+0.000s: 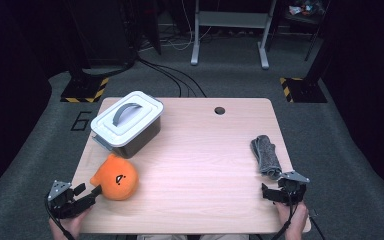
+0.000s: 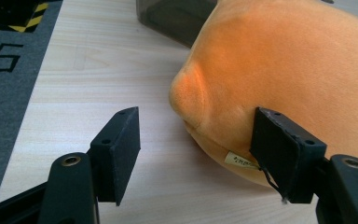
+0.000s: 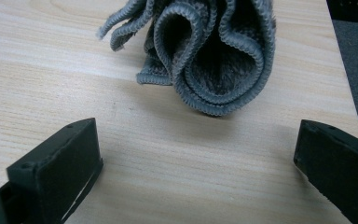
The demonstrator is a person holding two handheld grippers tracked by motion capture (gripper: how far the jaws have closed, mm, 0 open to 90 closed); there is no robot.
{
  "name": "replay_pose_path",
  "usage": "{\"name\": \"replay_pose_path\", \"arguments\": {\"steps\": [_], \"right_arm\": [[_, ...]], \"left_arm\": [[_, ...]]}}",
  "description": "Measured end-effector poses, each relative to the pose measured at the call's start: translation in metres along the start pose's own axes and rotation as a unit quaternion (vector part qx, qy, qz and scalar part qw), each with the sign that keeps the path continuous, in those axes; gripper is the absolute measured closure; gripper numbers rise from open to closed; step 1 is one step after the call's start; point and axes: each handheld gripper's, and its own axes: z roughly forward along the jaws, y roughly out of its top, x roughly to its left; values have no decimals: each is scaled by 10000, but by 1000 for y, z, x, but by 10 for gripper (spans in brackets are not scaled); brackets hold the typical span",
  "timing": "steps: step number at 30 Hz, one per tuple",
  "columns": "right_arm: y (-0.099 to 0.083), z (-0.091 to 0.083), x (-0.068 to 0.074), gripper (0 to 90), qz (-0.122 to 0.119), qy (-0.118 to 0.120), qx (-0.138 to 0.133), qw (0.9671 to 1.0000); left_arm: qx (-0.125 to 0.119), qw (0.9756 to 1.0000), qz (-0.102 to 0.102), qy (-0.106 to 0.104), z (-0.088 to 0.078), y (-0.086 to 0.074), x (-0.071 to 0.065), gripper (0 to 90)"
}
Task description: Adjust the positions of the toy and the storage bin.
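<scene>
A round orange plush toy (image 1: 115, 179) sits near the front left corner of the pale wood-grain table (image 1: 200, 165). Its nap is short and velvety, its body a soft dome with a small stubby bump on one side and a dark stitched mark on the top face. In the left gripper view a small cream label (image 2: 240, 160) pokes from its lower seam, just above the tabletop.

The left gripper (image 1: 91, 192) lies low at the table's front left edge, its flat black jaws spread apart — one pad stands against the plush's flank, the other well clear over bare wood, so nothing is clamped. No part of the toy is squeezed between them.

Behind the toy stands a dark, smoky plastic box (image 1: 130, 135) with rounded corners, capped by a pale grey lid (image 1: 127, 116) that carries an arched handle.

On the right side a grey towel (image 1: 266, 155) lies rolled into a loose bundle; in the right gripper view its looped terry pile and corded, stitched hems curl in deep folds. The right gripper (image 1: 275, 194) rests just in front of it, jaws wide apart and empty — the towel's near end lies beyond the pads, untouched.
</scene>
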Motion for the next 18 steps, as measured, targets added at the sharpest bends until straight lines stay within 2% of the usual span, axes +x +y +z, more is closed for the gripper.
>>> {"name": "replay_pose_path", "arguments": {"steps": [3, 9, 13, 14, 15, 18], "right_arm": [[0, 0, 0, 0, 0, 0, 0, 10000], [0, 0, 0, 0, 17, 5, 16, 10000], [0, 0, 0, 0, 25, 25, 15, 10000], [0, 0, 0, 0, 23, 25, 14, 10000], [0, 0, 0, 0, 23, 25, 14, 10000], [0, 0, 0, 0, 17, 14, 13, 10000]], "left_arm": [[-73, 9999, -66, 40, -3, 3, 1, 282], [-138, 9999, 59, 50, -8, 16, 0, 214], [-191, 9997, 166, 35, -10, 33, 0, 174], [-221, 9994, 257, 18, -8, 44, -2, 170], [-221, 9994, 257, 18, -8, 44, -2, 160], [-206, 9988, 438, -14, -5, 61, -6, 149]]}}
